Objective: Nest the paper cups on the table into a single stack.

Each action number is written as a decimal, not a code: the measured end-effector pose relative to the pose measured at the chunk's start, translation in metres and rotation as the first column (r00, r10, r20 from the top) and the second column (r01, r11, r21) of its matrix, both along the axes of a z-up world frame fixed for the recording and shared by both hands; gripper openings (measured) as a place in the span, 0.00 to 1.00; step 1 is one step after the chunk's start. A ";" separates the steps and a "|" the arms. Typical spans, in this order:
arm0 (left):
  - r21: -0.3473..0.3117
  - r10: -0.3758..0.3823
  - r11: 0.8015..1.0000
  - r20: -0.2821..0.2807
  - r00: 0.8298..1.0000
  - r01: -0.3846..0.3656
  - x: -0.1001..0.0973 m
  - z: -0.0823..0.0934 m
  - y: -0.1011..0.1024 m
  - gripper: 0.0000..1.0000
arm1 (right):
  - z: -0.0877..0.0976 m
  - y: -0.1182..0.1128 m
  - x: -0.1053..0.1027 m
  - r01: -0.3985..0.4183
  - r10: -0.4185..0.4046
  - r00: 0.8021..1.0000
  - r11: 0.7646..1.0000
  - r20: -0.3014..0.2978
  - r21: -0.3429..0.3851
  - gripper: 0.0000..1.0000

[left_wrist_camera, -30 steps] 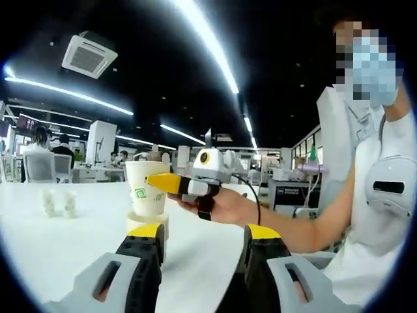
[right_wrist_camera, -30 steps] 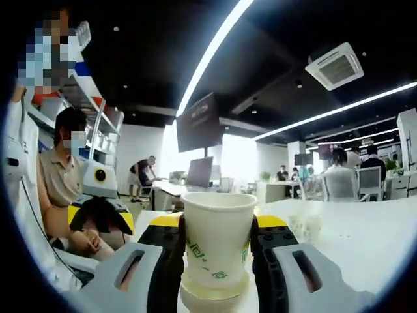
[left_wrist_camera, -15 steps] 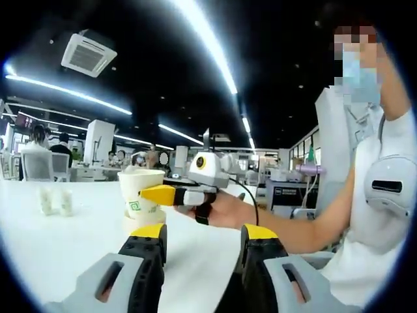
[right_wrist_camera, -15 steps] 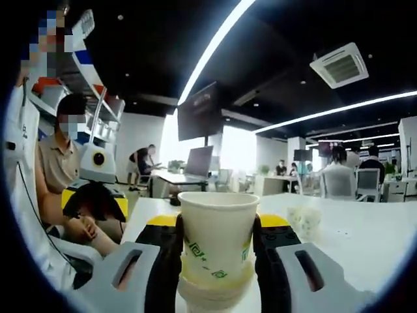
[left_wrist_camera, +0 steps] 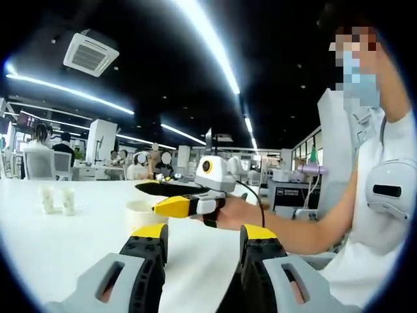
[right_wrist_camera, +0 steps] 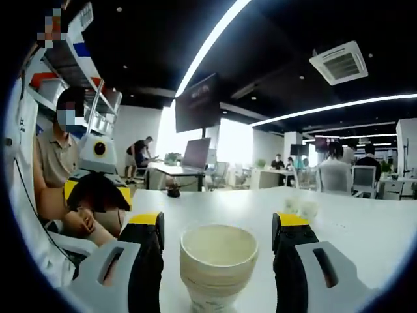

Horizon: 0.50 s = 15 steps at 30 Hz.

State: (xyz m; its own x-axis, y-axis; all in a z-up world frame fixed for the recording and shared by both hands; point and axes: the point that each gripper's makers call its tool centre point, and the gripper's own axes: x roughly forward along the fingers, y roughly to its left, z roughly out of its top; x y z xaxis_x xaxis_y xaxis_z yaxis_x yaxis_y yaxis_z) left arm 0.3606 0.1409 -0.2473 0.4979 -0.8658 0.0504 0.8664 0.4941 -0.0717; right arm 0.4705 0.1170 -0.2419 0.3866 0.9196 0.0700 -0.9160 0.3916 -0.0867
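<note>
From my right gripper (right_wrist_camera: 218,229) I look straight down its two jaws, and they stand spread wide, one on either side of the stack of paper cups (right_wrist_camera: 218,267) with a clear gap between each yellow-tipped jaw and the cups, so nothing is pinched. The stack stands upright on the white table (right_wrist_camera: 365,228), rims layered closely one inside another, the top cup's mouth open toward me. Farther back on the table, past the right jaw, I can make out two small pale cups (right_wrist_camera: 301,208), too blurred to say more. At the left of this view the left gripper (right_wrist_camera: 98,195) sits in a hand, near a seated person in a beige shirt (right_wrist_camera: 55,166). From the left gripper's own view its jaws are apart with only bare table between them, gripping nothing. Ahead, the right gripper (left_wrist_camera: 159,199) reaches in from the right, held by a hand (left_wrist_camera: 234,212), its jaws open around the stack (left_wrist_camera: 144,214), whose rim shows just behind the yellow tip. Off to the left on the table stand the two small cups (left_wrist_camera: 55,200), side by side and well apart from the stack. A person in a white shirt (left_wrist_camera: 371,195) is at the right edge.
</note>
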 end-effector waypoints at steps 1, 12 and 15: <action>0.000 0.003 1.000 0.001 1.000 -0.003 0.001 0.000 0.000 0.47 | 0.000 -0.001 -0.001 0.001 -0.001 1.000 1.000 -0.001 0.002 0.70; -0.052 0.045 0.998 -0.031 0.999 -0.046 0.012 0.000 0.008 0.53 | 0.014 -0.022 -0.013 0.044 -0.044 0.999 0.998 0.002 0.046 0.68; -0.061 0.053 0.997 -0.031 0.998 -0.055 0.014 0.003 0.011 0.53 | 0.018 -0.026 -0.020 0.055 -0.055 0.998 0.997 0.005 0.060 0.67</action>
